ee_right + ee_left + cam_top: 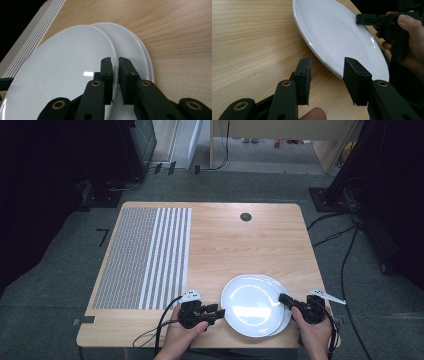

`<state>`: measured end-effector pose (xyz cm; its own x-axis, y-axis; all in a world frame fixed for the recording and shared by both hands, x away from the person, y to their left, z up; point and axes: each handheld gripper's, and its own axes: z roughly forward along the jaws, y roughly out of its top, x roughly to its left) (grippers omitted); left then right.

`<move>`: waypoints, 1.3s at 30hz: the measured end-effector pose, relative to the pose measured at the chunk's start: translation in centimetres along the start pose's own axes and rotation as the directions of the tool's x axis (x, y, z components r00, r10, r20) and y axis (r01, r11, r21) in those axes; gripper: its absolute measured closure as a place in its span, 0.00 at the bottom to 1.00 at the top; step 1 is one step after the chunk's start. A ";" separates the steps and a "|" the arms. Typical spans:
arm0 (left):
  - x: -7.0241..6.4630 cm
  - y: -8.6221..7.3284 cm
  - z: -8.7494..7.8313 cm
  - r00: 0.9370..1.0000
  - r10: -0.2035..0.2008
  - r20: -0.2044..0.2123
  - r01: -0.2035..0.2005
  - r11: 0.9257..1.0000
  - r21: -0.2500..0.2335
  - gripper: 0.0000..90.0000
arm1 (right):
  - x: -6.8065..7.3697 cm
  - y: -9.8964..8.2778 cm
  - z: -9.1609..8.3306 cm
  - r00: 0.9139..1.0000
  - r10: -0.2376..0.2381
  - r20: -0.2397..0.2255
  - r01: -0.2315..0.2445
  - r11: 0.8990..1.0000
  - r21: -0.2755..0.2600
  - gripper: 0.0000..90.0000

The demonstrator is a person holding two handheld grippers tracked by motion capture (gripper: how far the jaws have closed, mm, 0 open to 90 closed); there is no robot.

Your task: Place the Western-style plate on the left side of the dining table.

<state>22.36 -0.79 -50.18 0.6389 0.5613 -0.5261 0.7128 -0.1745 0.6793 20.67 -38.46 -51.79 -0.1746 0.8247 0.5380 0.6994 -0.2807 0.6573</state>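
From the high view I see the wooden worktop (240,245) with a striped grey-and-white mat (145,257) covering its left part and a small dark round grommet (245,217) near the far edge. Near the front right sit white plates stacked together; the top plate (249,304) lies shifted left over the lower plate (285,307). My left hand-held gripper (219,312) sits just at the top plate's left rim, held by the left hand (182,332). My right hand-held gripper (284,299) reaches the right rim, held by the right hand (312,330).

In the left gripper view, the left hand-held gripper (327,68) has its jaws spread well apart, with the near edge of the top plate (337,32) running between them; I cannot tell whether either jaw touches it. Across the plate, the right hand-held gripper (362,18) meets the opposite rim.

In the right gripper view, the right hand-held gripper (115,62) has its jaws drawn nearly together, pinching the rim of the top plate (65,65), one jaw on each side of the rim. The lower plate (132,47) shows beyond it to the right, resting on the worktop (175,37), and the mat (35,30) runs along the upper left.
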 end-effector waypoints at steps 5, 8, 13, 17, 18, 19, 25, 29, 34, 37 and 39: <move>-0.1 -0.2 0.4 1.000 0.003 -0.007 -0.003 1.000 0.009 0.63 | 0.0 0.0 0.0 1.000 0.001 0.001 -0.001 1.000 -0.003 0.93; -0.4 -0.3 0.8 1.000 0.010 -0.005 -0.010 1.000 0.016 0.63 | 0.0 0.0 0.0 1.000 0.002 0.000 -0.002 1.000 -0.003 0.93; 0.3 -0.2 1.2 0.997 -0.043 0.067 0.040 0.998 0.043 0.69 | -0.1 0.0 0.0 1.000 0.011 -0.004 -0.011 1.000 -0.003 0.93; 0.4 -0.1 0.8 0.997 -0.043 0.059 0.041 0.999 0.033 0.71 | 0.0 -0.1 0.0 1.000 0.025 -0.019 -0.025 1.000 -0.002 0.94; 0.4 0.0 0.7 0.998 -0.041 0.057 0.039 0.999 0.031 0.71 | 0.0 -0.1 0.0 1.000 0.025 -0.019 -0.025 1.000 -0.002 0.94; 0.4 0.0 0.7 0.998 -0.039 0.057 0.037 0.999 0.030 0.72 | 0.0 -0.1 0.0 0.999 0.030 -0.024 -0.030 1.000 -0.001 0.94; 1.0 0.2 -0.2 0.997 -0.048 0.062 0.047 0.999 0.026 0.70 | 0.3 -0.2 0.1 0.998 0.028 -0.048 -0.028 1.000 -0.001 0.94; 1.5 0.4 -0.7 0.996 -0.059 0.067 0.058 0.998 0.021 0.72 | 0.8 -0.3 0.2 0.997 0.020 -0.075 -0.020 1.000 -0.003 0.94; 1.6 0.5 -0.9 0.996 -0.061 0.070 0.059 0.998 0.026 0.70 | 1.9 -0.4 0.5 0.990 0.016 -0.140 -0.016 1.000 -0.001 0.93; 1.8 0.4 -0.8 0.995 -0.067 0.074 0.065 0.998 0.027 0.68 | 1.9 -0.2 0.2 0.996 0.003 -0.094 -0.007 0.999 -0.043 0.92; 1.8 0.4 -0.8 0.996 -0.063 0.066 0.061 0.998 0.030 0.68 | 1.4 -0.1 -0.1 0.999 0.013 -0.047 -0.015 0.999 -0.045 0.92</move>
<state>23.56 0.80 -50.48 0.6104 0.5165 -0.6005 0.7588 -0.1638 0.6304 20.33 -37.34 -51.07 -0.1977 0.7970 0.5708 0.6699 -0.3153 0.6722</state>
